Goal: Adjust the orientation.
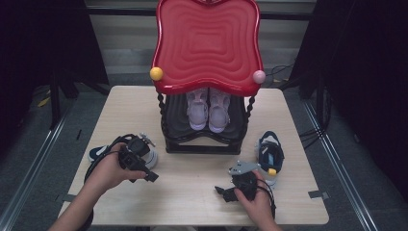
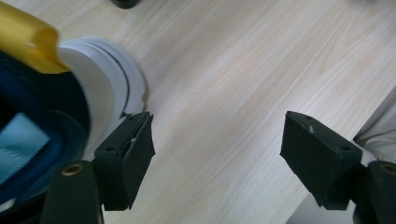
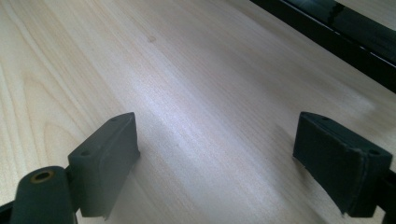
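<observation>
The left gripper (image 2: 217, 140) hung with jaws spread and empty, a navy shoe (image 2: 42, 135) lying just outside its left jaw, heel toward it. The right gripper (image 3: 215, 154), jaws likewise apart, faced bare table (image 3: 187, 70), its own shoe (image 1: 270, 156) beside it.

The right gripper (image 3: 217, 154) hangs low over the bench (image 3: 187, 79), its two black fingers (image 3: 105, 161) spread wide apart with nothing between them. The left finger rises from the bottom left corner, the right one from the bottom right. Pale wood grain runs across the bare surface below them, with a soft glare patch in the middle. At the far right, a glossy black edge (image 3: 336, 35) crosses the corner diagonally.
</observation>
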Action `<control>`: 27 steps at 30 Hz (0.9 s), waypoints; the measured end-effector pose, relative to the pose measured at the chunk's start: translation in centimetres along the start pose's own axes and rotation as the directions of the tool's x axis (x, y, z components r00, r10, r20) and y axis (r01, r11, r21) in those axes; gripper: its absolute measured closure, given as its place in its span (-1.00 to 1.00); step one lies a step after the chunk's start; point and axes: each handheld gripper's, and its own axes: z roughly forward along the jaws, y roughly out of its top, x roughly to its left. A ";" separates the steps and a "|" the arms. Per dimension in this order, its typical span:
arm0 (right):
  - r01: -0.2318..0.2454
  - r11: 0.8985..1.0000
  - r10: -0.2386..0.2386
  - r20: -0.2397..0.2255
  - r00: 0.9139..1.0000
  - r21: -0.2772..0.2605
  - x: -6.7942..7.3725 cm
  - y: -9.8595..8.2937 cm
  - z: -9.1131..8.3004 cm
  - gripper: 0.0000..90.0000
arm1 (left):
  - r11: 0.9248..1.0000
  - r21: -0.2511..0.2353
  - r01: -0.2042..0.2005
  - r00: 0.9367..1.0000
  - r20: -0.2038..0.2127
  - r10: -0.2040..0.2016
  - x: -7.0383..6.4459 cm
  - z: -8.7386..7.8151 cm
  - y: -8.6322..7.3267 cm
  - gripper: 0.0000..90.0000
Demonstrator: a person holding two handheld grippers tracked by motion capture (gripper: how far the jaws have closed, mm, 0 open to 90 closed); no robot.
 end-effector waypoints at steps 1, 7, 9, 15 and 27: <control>-0.006 1.000 0.006 0.000 1.000 0.001 0.0 0.0 0.0 -0.71 | 1.000 0.019 -0.002 1.000 -0.013 0.002 0.1 -0.4 0.2 -0.44; -0.002 1.000 0.002 0.001 1.000 0.000 0.0 0.0 0.0 -0.71 | 0.999 0.031 0.013 0.999 -0.038 -0.011 0.6 -1.2 0.5 -0.44; 0.001 1.000 -0.001 0.000 1.000 -0.003 0.0 0.0 0.0 -0.71 | 0.999 0.022 0.029 0.999 -0.040 -0.028 1.0 -1.5 0.6 -0.44; 0.000 1.000 0.000 0.000 1.000 -0.001 0.0 0.0 0.0 -0.71 | 0.998 0.003 0.057 0.996 -0.063 -0.057 2.2 -1.9 0.9 -0.45; 0.000 1.000 0.000 0.000 1.000 -0.001 0.0 0.0 0.0 -0.71 | 0.996 0.010 0.084 0.991 -0.101 -0.083 3.1 -2.2 1.4 -0.44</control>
